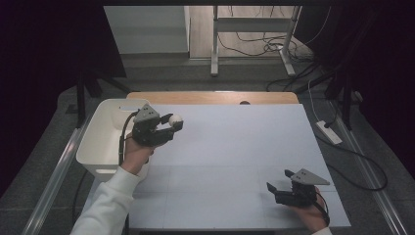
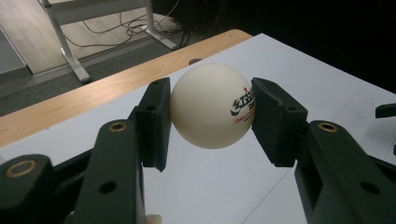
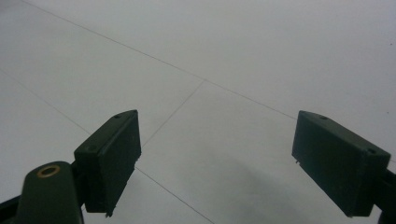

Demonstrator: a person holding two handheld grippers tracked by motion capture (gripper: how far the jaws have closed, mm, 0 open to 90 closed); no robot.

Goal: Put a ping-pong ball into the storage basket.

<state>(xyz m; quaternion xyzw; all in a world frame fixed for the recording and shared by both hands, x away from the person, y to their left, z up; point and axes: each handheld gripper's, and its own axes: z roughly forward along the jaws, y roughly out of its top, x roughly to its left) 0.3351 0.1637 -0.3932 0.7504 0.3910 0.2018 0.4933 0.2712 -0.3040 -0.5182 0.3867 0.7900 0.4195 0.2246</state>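
Note:
A white table-tennis ball (image 2: 213, 105) with black and red print sits clamped between both pads of my left gripper (image 2: 210, 123). In the high view that left gripper (image 1: 172, 123) hovers over the table's left part, just right of the white bin, and the ball (image 1: 175, 119) shows at its tip. My right gripper (image 1: 277, 180) rests near the table's front right corner, pointing left. Its jaws stand wide apart in the right gripper view (image 3: 217, 161), with only bare white tabletop between them.
A white plastic bin (image 1: 105, 134) hangs at the table's left edge. The white tabletop (image 1: 230, 147) has a wooden strip (image 1: 213, 97) along its far edge. Beyond it stand a metal desk frame (image 1: 254, 29) and loose cables on the floor.

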